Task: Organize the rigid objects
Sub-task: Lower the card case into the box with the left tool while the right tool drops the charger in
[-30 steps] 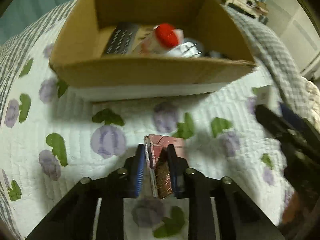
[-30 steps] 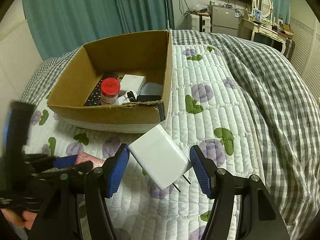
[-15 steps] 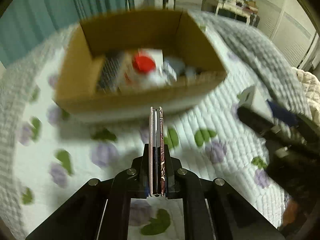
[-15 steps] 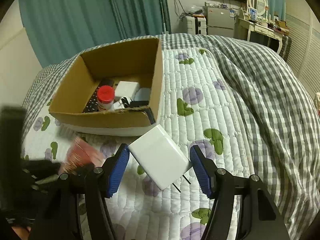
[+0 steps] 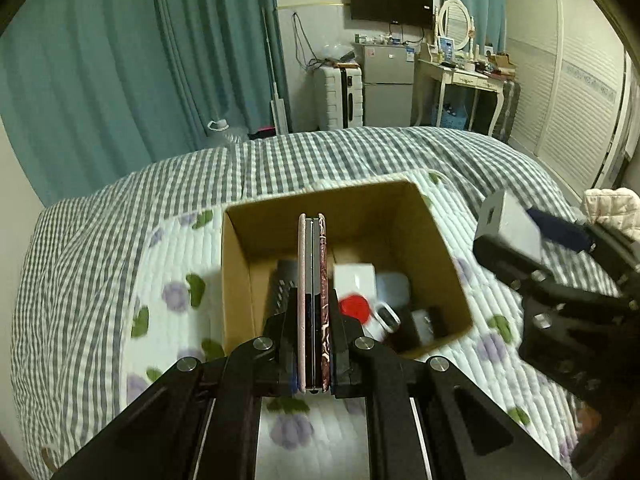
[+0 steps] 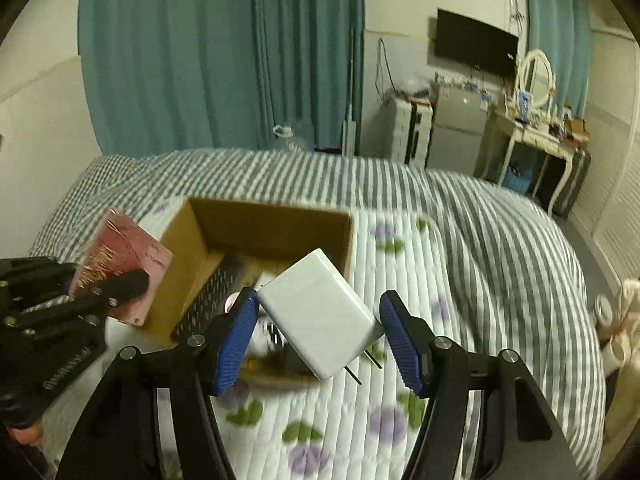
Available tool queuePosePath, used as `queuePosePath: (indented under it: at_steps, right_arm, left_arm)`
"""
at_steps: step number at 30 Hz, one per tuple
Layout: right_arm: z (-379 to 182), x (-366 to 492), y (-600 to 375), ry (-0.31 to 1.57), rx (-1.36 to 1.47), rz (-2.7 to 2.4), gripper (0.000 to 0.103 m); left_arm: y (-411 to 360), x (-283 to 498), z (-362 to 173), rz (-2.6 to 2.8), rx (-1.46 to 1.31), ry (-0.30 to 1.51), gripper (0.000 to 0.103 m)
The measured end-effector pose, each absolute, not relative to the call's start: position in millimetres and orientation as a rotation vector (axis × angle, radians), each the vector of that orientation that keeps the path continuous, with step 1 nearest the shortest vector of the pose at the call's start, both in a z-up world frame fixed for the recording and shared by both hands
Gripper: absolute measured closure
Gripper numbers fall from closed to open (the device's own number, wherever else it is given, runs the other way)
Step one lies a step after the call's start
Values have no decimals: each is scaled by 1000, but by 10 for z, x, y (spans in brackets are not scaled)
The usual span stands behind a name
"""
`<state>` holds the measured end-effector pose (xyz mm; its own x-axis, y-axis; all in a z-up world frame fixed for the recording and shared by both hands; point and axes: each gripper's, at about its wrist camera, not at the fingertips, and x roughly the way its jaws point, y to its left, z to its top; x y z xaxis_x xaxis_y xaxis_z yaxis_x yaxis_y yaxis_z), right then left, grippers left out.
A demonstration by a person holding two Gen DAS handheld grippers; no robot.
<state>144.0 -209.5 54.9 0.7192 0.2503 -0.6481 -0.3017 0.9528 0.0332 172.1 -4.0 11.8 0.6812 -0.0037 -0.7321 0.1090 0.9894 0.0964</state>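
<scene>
Pink case (image 5: 313, 300), newly lifted above cardboard box (image 5: 436, 236)

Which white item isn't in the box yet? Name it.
The white charger, its two prongs showing, clamped cornerwise in the right gripper above the quilt. The other white block lies inside the cardboard box.
</scene>
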Motion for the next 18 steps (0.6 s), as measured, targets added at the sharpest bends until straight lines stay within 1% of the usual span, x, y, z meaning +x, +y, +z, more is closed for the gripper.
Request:
queuePosePath:
  at_steps: [3,6,12,14,15,16,17,18]
  right_arm:
    - [563,1648,-1989,693,-113,303,40]
    - [482,1827,-1875,692,-152,297,40]
    - [140,2077,-1695,732,-184,321,40]
    - [30,2154,-1677,748,-174,337,40]
    - [-4,2177,-1667,751,-175,340,41]
    - [-30,2195,-1661,753,-177,340,41]
    - [-50,2223,-1634,751,-179,346,41]
    - [-68,2238,-1639,751,-177,352,40]
  left_arm:
    - [9,1940,18,-67,130,835,93]
    - [17,2139,-190,-54,139,862,93]
    - [9,2319,-562,-69,153,885,93]
    - [7,2338,-603,-61,166,869,91]
    - [17,2340,-600,-59,173,855,89]
    - [24,2343,-586,-59,174,850,84]
    - [45,2350,-566,-61,169,849,74]
    - [70,2359,-548,-55,162,845,68]
